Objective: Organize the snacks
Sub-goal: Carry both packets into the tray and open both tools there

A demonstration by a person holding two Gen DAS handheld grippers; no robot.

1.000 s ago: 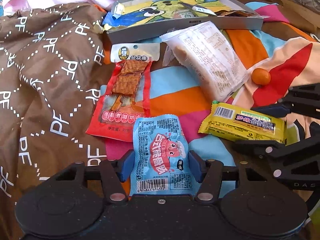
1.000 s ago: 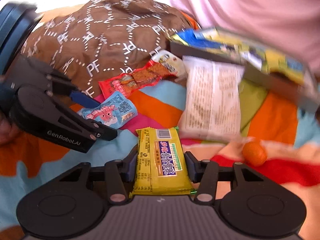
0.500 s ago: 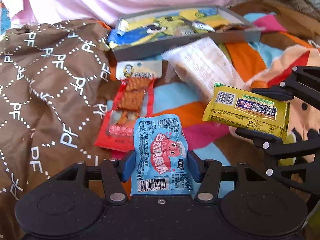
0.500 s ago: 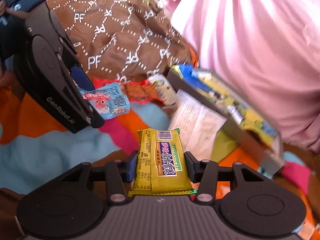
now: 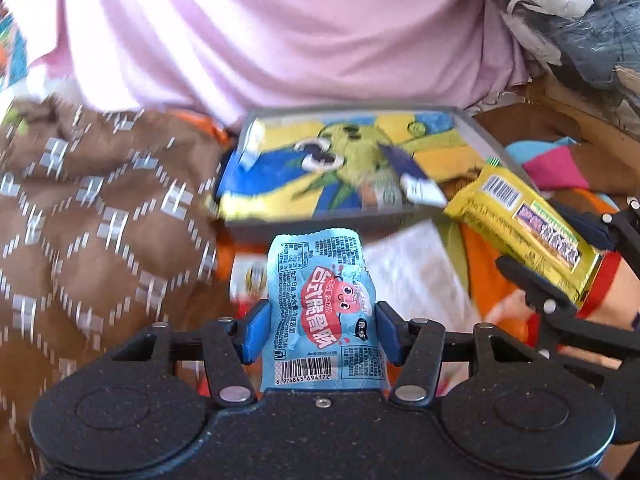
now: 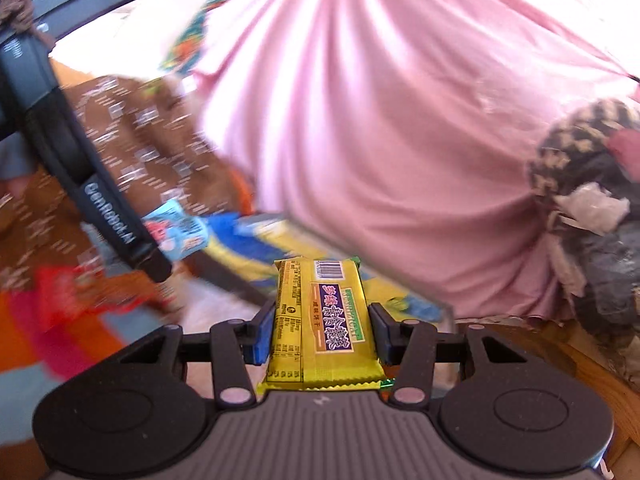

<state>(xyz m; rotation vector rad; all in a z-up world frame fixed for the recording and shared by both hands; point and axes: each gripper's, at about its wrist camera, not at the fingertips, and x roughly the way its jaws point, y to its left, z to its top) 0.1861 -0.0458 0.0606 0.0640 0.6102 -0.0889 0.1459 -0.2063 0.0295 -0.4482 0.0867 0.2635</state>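
My left gripper (image 5: 320, 334) is shut on a light-blue snack packet (image 5: 322, 312) with a red cartoon and a barcode, held in the air just before a grey tray (image 5: 478, 130). The tray holds a large yellow-and-blue cartoon bag (image 5: 340, 168) and a small dark packet (image 5: 412, 178). My right gripper (image 6: 322, 334) is shut on a yellow biscuit packet (image 6: 322, 328), which hangs over the tray's right corner in the left wrist view (image 5: 520, 220). The right wrist view shows the left gripper's arm (image 6: 108, 216) and the blue packet (image 6: 176, 234) at left.
A pink cloth (image 5: 280, 40) rises behind the tray. A brown patterned cloth (image 5: 80, 220) lies to the left. Below, on the colourful blanket (image 5: 552, 164), lie a clear white snack bag (image 5: 416, 276) and a red packet (image 6: 68, 292). Dark clutter (image 6: 592, 208) sits at right.
Both grippers have lifted and moved forward toward the tray with their packets held. The tray looms larger and the snacks on the blanket have slid under the view.
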